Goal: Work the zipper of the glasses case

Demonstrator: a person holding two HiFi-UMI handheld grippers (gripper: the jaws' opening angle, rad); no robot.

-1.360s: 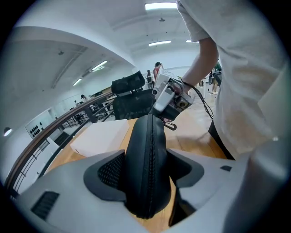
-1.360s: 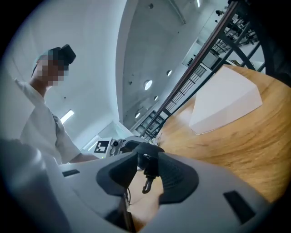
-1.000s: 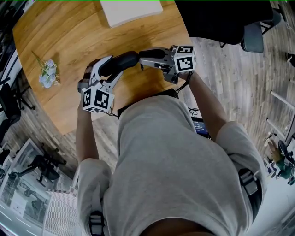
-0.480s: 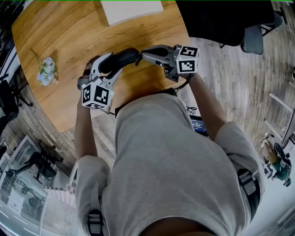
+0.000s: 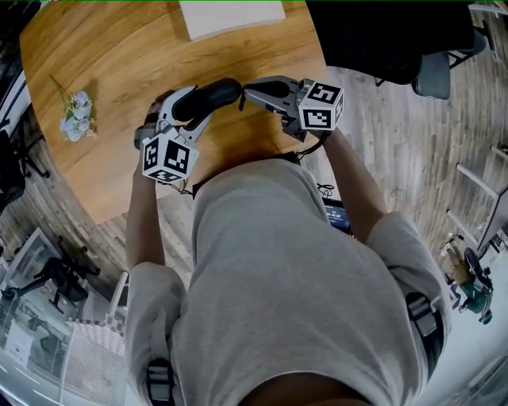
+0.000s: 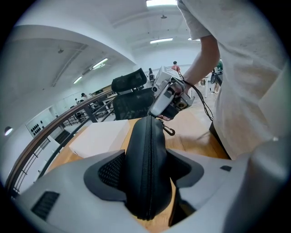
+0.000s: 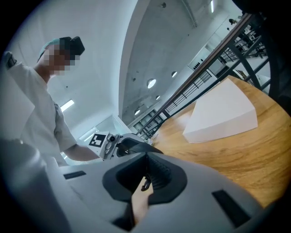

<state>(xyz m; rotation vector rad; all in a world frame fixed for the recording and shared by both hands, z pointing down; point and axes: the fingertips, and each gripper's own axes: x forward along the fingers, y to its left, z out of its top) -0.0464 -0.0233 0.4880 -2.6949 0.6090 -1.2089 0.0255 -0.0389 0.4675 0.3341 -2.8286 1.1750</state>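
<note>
left gripper (image 5: 190,107) (image 6: 148,177): jaws spread wide and clamped on the glasses case (image 5: 208,98) (image 6: 148,154), pads pressing both flanks. the case stands on edge between them, held above the table (image 5: 119,63). its zipper line runs down the face toward the camera, teeth closed along all that shows.

right gripper (image 5: 248,89) (image 7: 144,175): jaws drawn together, a small dark hooked tab, the zipper pull (image 7: 144,183), pinched at their seam. its tip meets the case's far end, straight across from the left gripper.

around:
- white box (image 5: 230,17) (image 6: 97,139) (image 7: 223,116) flat on the table, beyond both grippers, well apart from the case.
- flower sprig (image 5: 75,117) lying out to the left gripper's outer side, well apart.
- black chair (image 5: 389,36) off the table edge, beyond the right gripper.
- railing (image 7: 200,86) past the table's far rim.

in the way:
- grey-shirted torso (image 5: 302,285) fills the lower head view and covers the near table edge.
- in the right gripper view the jaw bodies hide most of the case; only a dark sliver shows past them.
- in the left gripper view the case itself hides the gap between the jaws.
</note>
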